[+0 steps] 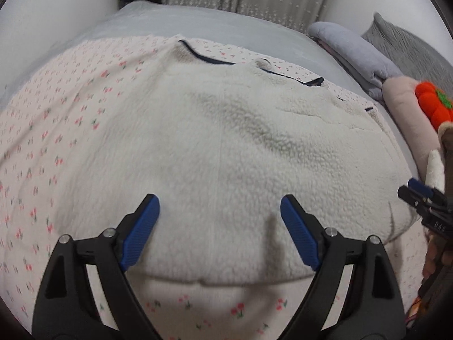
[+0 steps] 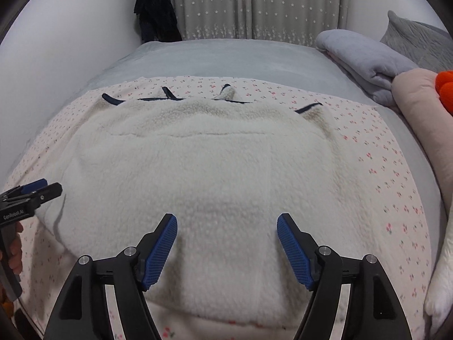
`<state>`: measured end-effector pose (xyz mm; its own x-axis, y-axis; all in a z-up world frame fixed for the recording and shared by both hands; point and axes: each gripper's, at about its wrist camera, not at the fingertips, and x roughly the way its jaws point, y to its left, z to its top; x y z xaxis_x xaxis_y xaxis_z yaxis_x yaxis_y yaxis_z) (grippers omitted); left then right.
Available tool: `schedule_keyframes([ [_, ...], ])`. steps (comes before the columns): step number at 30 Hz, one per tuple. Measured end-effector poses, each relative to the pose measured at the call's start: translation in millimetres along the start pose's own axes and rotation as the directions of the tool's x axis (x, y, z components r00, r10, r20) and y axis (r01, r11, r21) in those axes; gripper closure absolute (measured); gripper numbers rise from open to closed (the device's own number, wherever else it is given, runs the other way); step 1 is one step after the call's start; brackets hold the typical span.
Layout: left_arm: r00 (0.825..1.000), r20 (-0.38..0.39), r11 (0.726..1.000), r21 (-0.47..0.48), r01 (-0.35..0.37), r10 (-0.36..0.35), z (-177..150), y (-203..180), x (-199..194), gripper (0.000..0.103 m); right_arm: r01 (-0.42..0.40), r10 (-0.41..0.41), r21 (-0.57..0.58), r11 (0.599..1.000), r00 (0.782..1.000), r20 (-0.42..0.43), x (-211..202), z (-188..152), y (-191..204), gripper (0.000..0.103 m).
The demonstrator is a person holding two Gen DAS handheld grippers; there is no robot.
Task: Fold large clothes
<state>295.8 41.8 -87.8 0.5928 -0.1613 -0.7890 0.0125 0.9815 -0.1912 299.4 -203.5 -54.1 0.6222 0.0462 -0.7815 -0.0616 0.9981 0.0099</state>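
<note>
Grey bedding [image 2: 226, 56] is carrying a cherry-print blanket [image 2: 382, 170], on which a white fleece garment [image 2: 198, 170] is lying spread flat, navy trim at its far edge. Left gripper [image 1: 220, 226] is hovering over the garment's near hem, fingers [image 1: 141, 232] spread wide, gripping nothing. Right gripper [image 2: 227, 248] is hovering likewise, fingers [image 2: 294, 252] wide apart and empty. Folded grey cloth [image 2: 365, 59] is lying rightmost.

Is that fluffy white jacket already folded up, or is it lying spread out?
Mostly spread: the fleece jacket lies flat across the cherry-print blanket, navy-trimmed edges at its far end. Whether its sleeves are tucked under, I cannot tell.
</note>
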Motion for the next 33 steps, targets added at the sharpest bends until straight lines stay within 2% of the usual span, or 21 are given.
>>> schedule_keyframes([
  [3,1.000,-0.001,0.992,-0.125,0.013,-0.013,-7,17,-9,0.011,-0.018,0.017,0.073,0.997,1.000,0.017,-10,-2,-5,0.022],
  [5,1.000,-0.005,0.977,-0.214,0.012,-0.014,-9,29,-14,0.011,-0.046,0.046,0.126,0.991,0.999,0.000,-11,-6,-5,0.021],
  [7,0.999,-0.047,0.955,-0.297,0.005,-0.020,-12,40,-17,0.011,-0.084,0.088,0.138,0.987,0.996,-0.021,-11,-9,-2,0.021],
  [10,0.993,-0.113,0.888,-0.460,-0.016,-0.041,-17,64,-15,0.011,-0.063,0.068,0.128,0.990,0.997,-0.031,-12,-12,1,0.021],
  [12,0.990,-0.105,0.834,-0.552,0.023,-0.097,-19,77,-11,0.011,-0.042,0.049,0.145,0.989,0.998,-0.049,-10,-15,1,0.021],
  [15,0.984,-0.081,0.781,-0.621,0.072,-0.156,-25,86,6,0.011,-0.072,0.090,0.228,0.971,0.994,-0.067,-6,-13,-2,0.021],
  [17,0.979,-0.072,0.739,-0.667,0.096,-0.192,-35,89,21,0.011,-0.086,0.102,0.272,0.958,0.994,-0.048,-8,-10,0,0.021],
  [18,0.980,-0.037,0.728,-0.675,0.119,-0.194,-39,90,26,0.011,-0.090,0.103,0.277,0.957,0.994,-0.032,-9,-8,4,0.021],
  [19,0.986,0.001,0.734,-0.668,0.126,-0.169,-40,88,26,0.011,-0.094,0.103,0.271,0.958,0.995,-0.018,-9,-6,9,0.021],
  [21,0.988,0.093,0.787,-0.596,0.156,-0.125,-30,80,24,0.011,-0.098,0.101,0.249,0.964,0.995,0.002,-6,0,21,0.021],
  [22,0.985,0.130,0.797,-0.580,0.170,-0.115,-31,79,25,0.011,-0.099,0.099,0.239,0.966,0.995,0.013,-5,3,26,0.021],
  [24,0.979,0.154,0.771,-0.606,0.198,-0.131,-35,83,35,0.014,-0.112,0.105,0.221,0.969,0.994,0.042,-3,11,37,0.021],
  [26,0.972,0.202,0.753,-0.620,0.219,-0.116,-36,85,39,0.019,-0.135,0.125,0.214,0.968,0.990,0.063,2,17,48,0.021],
  [29,0.965,0.237,0.721,-0.649,0.243,-0.112,-36,86,44,0.028,-0.154,0.143,0.184,0.971,0.987,0.069,12,22,63,0.028],
  [31,0.965,0.248,0.715,-0.658,0.236,-0.091,-35,84,46,0.041,-0.169,0.161,0.177,0.970,0.985,0.057,23,23,71,0.042],
  [33,0.960,0.268,0.700,-0.671,0.245,-0.080,-36,85,44,0.049,-0.176,0.174,0.146,0.973,0.984,0.029,35,22,82,0.052],
])
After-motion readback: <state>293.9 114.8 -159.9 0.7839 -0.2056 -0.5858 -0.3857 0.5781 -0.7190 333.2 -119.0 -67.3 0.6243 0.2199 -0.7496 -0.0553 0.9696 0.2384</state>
